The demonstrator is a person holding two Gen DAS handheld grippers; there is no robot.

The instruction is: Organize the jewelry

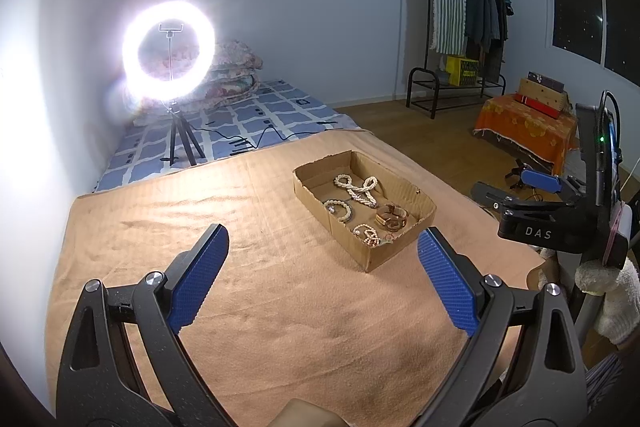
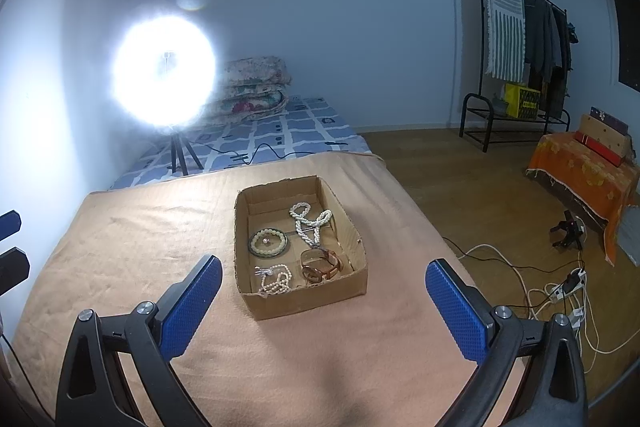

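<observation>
Both claws, left gripper and right gripper, hang released above the blanket; 4 jewelry pieces fill the cardboard box.

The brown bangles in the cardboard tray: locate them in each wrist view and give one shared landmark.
Left wrist view: brown bangles right of centre, in the cardboard tray's near right corner.
Right wrist view: brown bangles centre, again the near right corner.
Shared landmark: the ring light, upper left in both.
</observation>
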